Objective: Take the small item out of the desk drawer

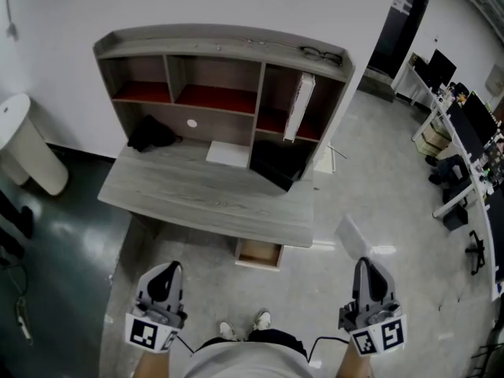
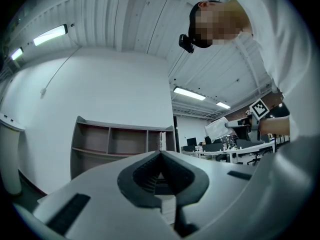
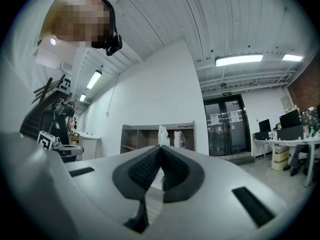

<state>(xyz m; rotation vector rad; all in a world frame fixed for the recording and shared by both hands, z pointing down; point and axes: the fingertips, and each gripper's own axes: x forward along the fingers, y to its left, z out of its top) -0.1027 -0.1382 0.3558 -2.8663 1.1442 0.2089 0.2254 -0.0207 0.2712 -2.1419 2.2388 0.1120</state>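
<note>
A grey wooden desk (image 1: 205, 191) with a shelf hutch (image 1: 224, 69) stands against the white wall. Under its front right edge a small drawer (image 1: 258, 252) is pulled partly out, showing light wood inside; I see no small item in it. My left gripper (image 1: 164, 272) hovers low at the left, short of the desk, with its jaws together and nothing between them. My right gripper (image 1: 367, 268) hovers at the right, also short of the desk, shut and empty. Both gripper views look level toward the hutch (image 2: 120, 141) (image 3: 150, 136) over closed jaws.
A black bundle (image 1: 151, 132), a white sheet (image 1: 228, 154) and a black box (image 1: 277, 164) lie on the desk. A white panel (image 1: 299, 105) leans in the right shelf bay, and glasses (image 1: 321, 53) rest on top. A white bin (image 1: 27, 144) stands left; office desks (image 1: 465, 132) line the right.
</note>
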